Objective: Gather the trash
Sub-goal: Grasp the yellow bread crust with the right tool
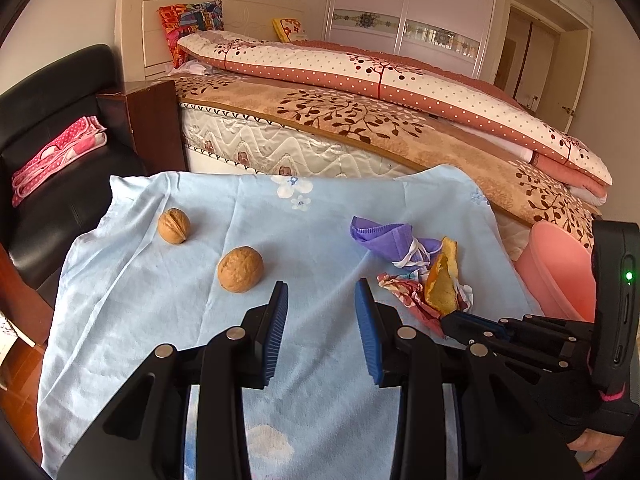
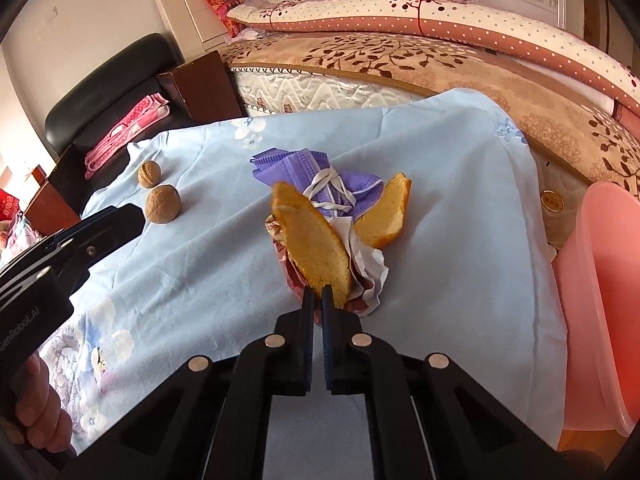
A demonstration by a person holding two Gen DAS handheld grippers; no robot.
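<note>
The left gripper (image 1: 322, 288) is a handheld tool of matte black plastic, with two angular linkage arms running forward to each finger. Round silver pivot pins sit on the joints, two to a side. Its fingers (image 1: 276, 332) are flat black plates faced with ribbed blue rubber pads. From the right wrist camera its housing carries white lettering, partly cut off by the frame edge. The right gripper (image 2: 317, 292) is built the same way: black linkages, four silver pins, blue ribbed pads on black fingers (image 2: 307, 312). Its tall black body shows a small green light and narrow slots along one side, and a pink strap crosses the base of the handle.
</note>
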